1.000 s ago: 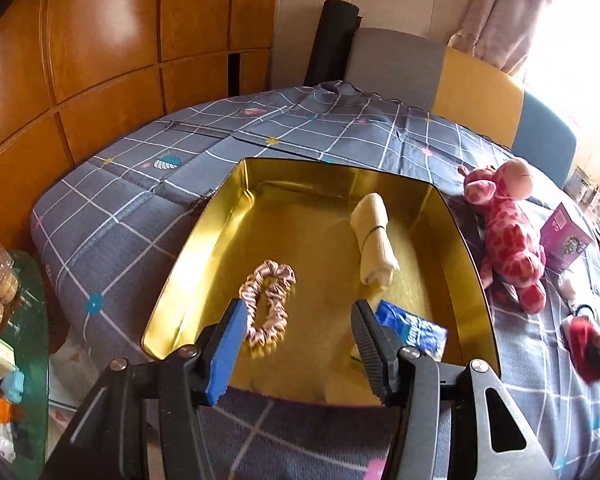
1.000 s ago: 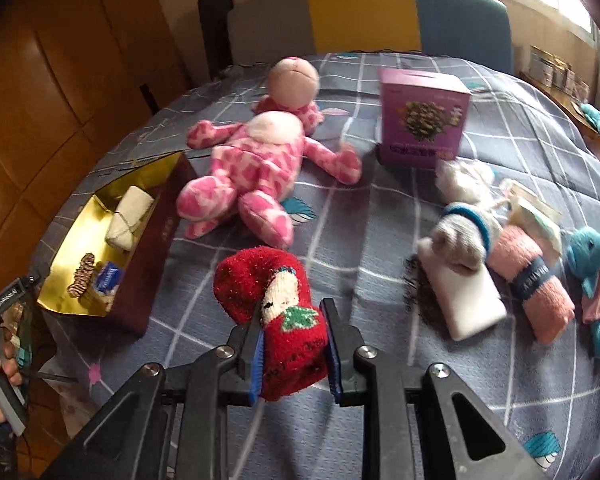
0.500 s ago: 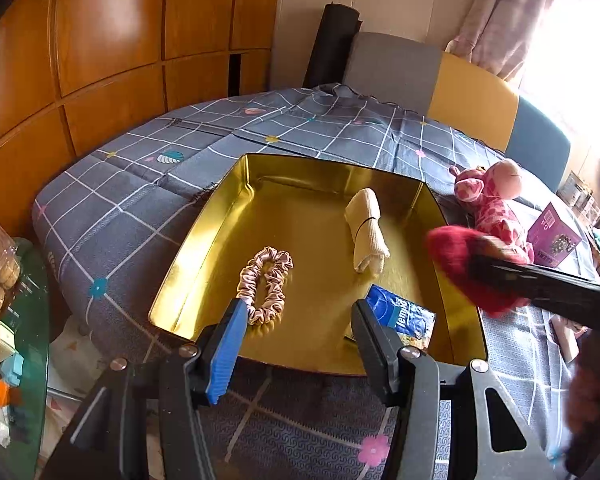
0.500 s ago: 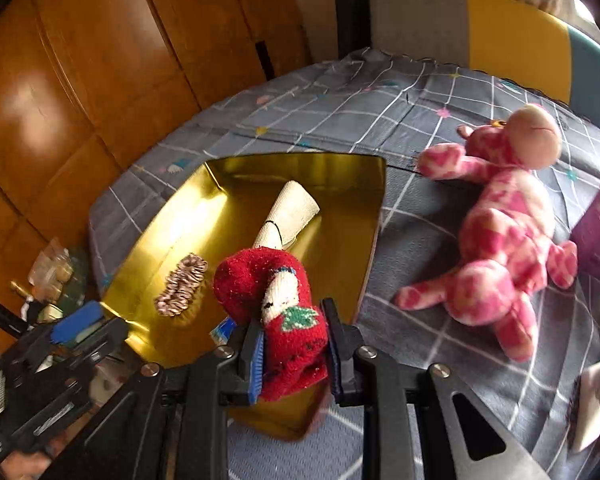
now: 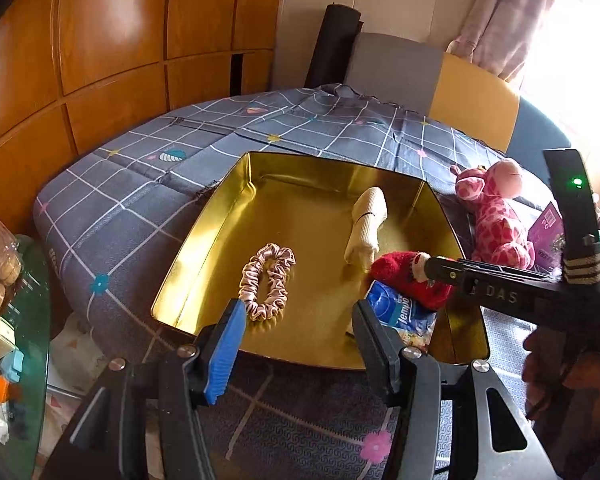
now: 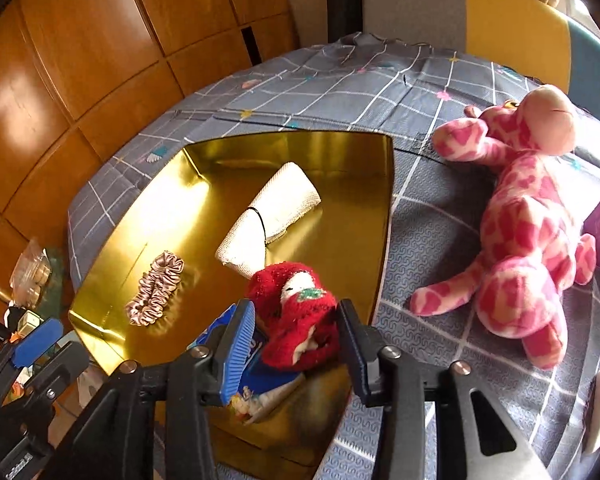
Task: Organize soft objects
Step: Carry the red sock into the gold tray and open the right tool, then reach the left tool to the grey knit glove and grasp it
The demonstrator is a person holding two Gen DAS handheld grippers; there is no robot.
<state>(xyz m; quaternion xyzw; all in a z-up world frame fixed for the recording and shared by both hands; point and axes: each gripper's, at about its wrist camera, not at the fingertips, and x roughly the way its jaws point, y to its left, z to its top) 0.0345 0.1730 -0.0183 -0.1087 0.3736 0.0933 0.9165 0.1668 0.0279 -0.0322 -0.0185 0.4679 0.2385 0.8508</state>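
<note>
Fingers (image 6: 242,344) spread around red sock (image 6: 296,316); cream roll (image 6: 268,222), tissue pack (image 6: 260,372) adjacent.

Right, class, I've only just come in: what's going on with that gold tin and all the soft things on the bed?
A person is sorting soft items into the gold tin. The right gripper, jaws open, sits around a red Christmas sock that lies on a blue tissue pack inside the tin. A pink scrunchie and a rolled cream cloth are already in. The left gripper hangs open and empty at the near rim. A pink giraffe plush waits outside.
</note>
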